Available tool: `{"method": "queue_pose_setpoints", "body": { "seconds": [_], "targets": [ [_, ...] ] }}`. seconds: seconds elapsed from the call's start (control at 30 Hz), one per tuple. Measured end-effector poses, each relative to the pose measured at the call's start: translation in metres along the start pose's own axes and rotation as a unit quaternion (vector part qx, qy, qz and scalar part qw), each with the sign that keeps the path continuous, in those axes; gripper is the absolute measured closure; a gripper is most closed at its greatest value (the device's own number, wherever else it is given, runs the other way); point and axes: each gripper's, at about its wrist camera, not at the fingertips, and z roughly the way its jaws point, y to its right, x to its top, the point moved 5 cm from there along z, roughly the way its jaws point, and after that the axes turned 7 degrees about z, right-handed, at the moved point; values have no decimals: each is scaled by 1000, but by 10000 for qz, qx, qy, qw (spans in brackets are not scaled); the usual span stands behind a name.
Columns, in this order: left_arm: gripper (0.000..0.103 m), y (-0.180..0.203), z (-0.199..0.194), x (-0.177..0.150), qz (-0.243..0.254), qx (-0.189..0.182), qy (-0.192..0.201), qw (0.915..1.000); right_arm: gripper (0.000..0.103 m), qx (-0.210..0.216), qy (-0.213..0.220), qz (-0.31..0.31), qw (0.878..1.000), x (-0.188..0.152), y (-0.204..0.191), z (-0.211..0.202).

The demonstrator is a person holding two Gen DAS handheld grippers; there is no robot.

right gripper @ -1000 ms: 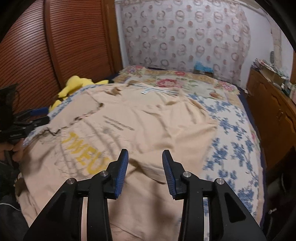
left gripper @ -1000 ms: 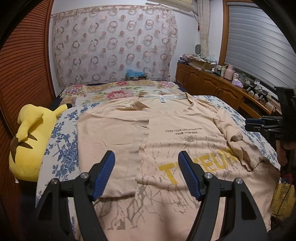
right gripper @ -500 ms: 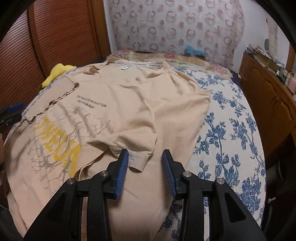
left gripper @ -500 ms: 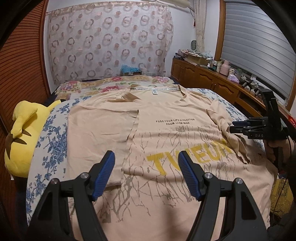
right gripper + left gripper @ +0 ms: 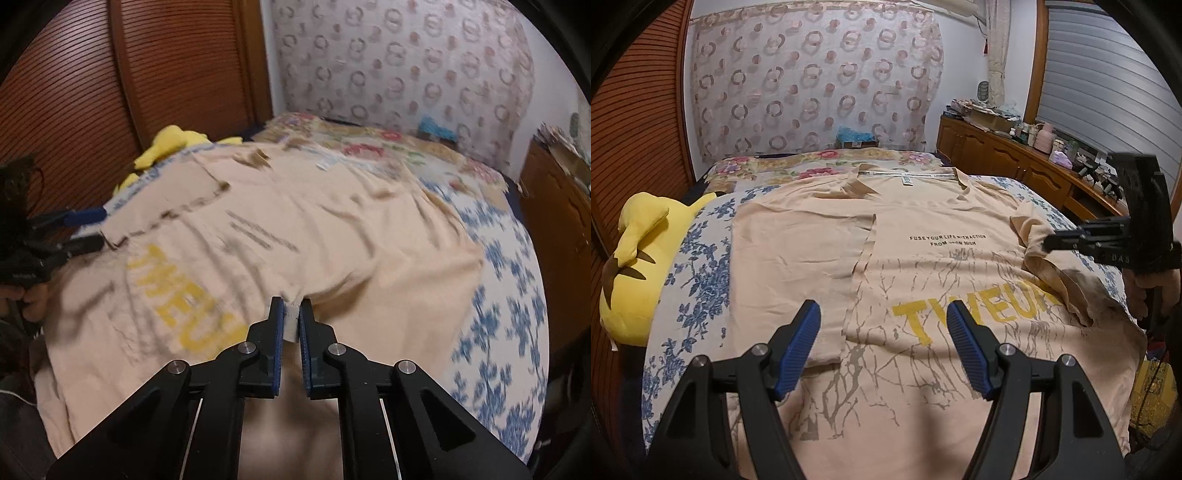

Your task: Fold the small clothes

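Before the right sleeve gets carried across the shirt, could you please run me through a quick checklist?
1. Right tongs shut on the sleeve hem: ok.
2. Left tongs open, holding nothing: ok.
3. Left sleeve already folded in flat: ok.
4. T-shirt body spread flat on the bed: ok, minor wrinkles.
5. Plush toy off the shirt: ok.
6. Only the sleeve layer pinched: cannot tell.

Floral bed [image 5: 690, 258]; beige T-shirt [image 5: 923, 258] spread flat; yellow plush [image 5: 635, 266] beside.
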Motion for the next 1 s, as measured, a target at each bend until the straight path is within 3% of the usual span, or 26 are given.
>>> {"method": "queue_pose_setpoints", "body": {
  "seconds": [0.2, 0.27, 0.3, 0.33, 0.63, 1.0],
  "targets": [
    [32, -6, -3, -2, -48, 13, -1, 10000, 97, 114, 86, -60, 9999, 27, -17, 10],
    [32, -7, -4, -2, -55, 16, 0, 10000, 75, 157, 106, -106, 9998, 31, -22, 10],
    [32, -7, -4, -2, -58, 19, 2, 10000, 59, 86, 133, -114, 9998, 32, -23, 9],
    [32, -7, -5, -2, -63, 23, 4, 10000, 57, 34, 174, -90, 9998, 31, -23, 7],
    [32, -9, -7, -2, -82, 15, 9, 10000, 56, -352, -42, -29, 9994, -11, -9, -10],
    [32, -2, -5, -4, -63, -2, -51, 10000, 56, -305, -257, -8, 9992, -73, -18, -26]
  ]
}}
